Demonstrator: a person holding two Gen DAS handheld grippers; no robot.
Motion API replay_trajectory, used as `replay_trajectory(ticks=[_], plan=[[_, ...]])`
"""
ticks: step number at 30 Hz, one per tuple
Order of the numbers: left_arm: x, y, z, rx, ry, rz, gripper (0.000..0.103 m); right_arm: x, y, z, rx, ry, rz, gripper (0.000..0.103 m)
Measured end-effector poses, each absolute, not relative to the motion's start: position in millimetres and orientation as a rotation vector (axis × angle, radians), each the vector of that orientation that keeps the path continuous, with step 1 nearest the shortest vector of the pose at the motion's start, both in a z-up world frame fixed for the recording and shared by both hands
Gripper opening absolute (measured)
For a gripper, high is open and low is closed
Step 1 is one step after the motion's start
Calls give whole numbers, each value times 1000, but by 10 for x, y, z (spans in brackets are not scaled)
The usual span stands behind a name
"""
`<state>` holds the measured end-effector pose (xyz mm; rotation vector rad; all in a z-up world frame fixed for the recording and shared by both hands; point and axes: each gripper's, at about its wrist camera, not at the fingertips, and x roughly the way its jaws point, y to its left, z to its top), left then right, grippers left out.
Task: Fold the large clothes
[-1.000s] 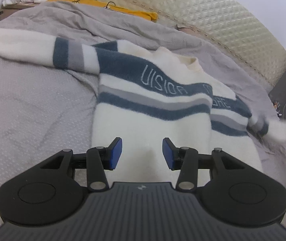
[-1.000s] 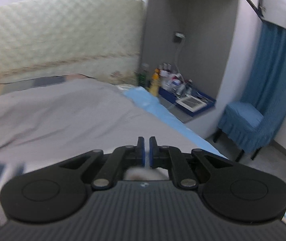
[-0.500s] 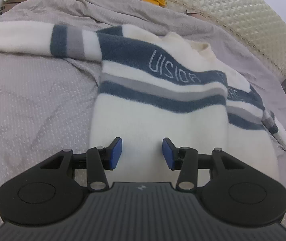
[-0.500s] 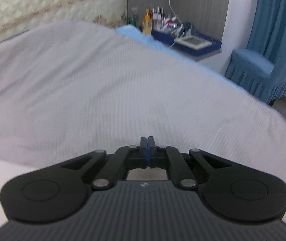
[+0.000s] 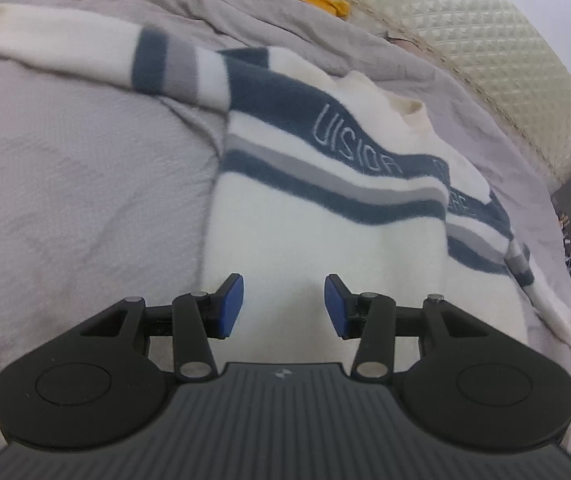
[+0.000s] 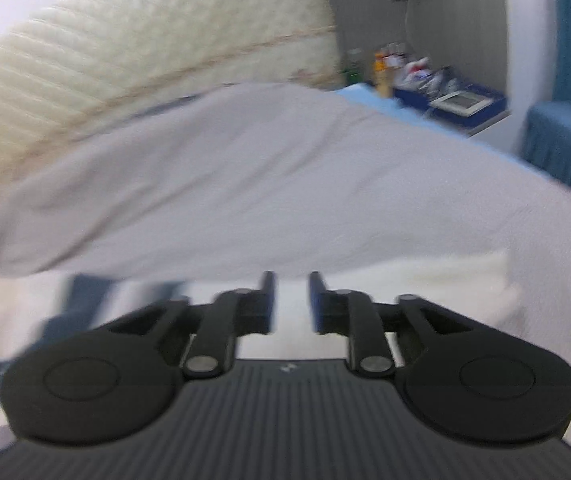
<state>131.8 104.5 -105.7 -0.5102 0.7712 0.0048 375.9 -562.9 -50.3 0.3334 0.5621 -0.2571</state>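
The left gripper (image 5: 284,306) has its jaws apart above the sweater (image 5: 325,240); the right gripper (image 6: 291,302) has jaws just opening, nothing between them.

Sweater (image 5: 309,236): fuzzy, fleecy knit, matt, stitched thread lettering on the blue band. Bedcover (image 5: 77,184): grey woven cloth, fine dotted texture, creased, matt. Headboard (image 5: 497,52) at 1 o'clock: cream quilted padding, slight sheen. Left gripper (image 5: 284,306): matt black plastic, ribbed body, metal pivot pins, smooth blue pads (image 5: 232,306). Right gripper (image 6: 291,302): same finish, blurred.
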Motion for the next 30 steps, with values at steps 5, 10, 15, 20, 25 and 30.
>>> replay_trajectory(ticks=[5, 10, 15, 20, 25, 30], plan=[[1061, 1212, -951, -594, 714, 6, 52, 3261, -4912, -142, 334, 543, -91, 47], [879, 1328, -837, -648, 686, -8, 52, 2789, -4280, -48, 444, 583, 26, 47], [740, 1334, -818, -678, 710, -41, 52, 2383, -3842, -230, 581, 688, 70, 47], [715, 1329, -925, -726, 770, -73, 52, 2124, -3738, -648, 701, 823, 52, 50], [756, 1274, -1052, -736, 837, -77, 52, 1968, -3776, -1084, 758, 924, 18, 53], [773, 1255, -1078, -745, 825, -76, 52, 1950, -3753, -1339, 802, 957, 24, 52]])
